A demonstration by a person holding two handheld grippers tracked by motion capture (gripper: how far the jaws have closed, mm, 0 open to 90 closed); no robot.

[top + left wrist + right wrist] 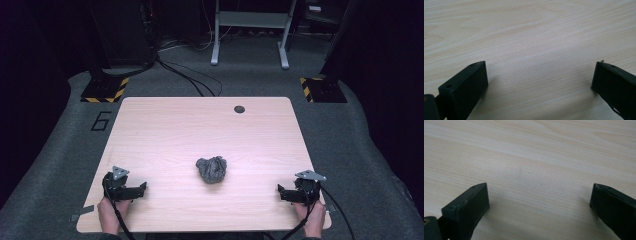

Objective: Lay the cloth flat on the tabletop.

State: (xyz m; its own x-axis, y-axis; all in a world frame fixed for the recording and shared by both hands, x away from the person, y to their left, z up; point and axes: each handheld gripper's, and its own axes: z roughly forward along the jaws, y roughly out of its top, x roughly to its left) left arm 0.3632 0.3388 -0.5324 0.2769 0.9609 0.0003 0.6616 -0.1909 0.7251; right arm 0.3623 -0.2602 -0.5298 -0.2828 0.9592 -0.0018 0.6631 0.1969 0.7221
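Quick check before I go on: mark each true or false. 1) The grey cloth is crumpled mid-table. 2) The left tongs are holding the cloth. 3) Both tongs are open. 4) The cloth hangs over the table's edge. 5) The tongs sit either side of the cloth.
1) True: the grey cloth lies bunched near the middle of the table.
2) False: the left tongs are apart from it, with nothing between the jaws.
3) True: the right tongs gape too.
4) False: it lies well inside the edges.
5) True.

Matt pale wood-grain table (165, 130), crumpled grey cloth (212, 169), matt black tongs (539, 82)
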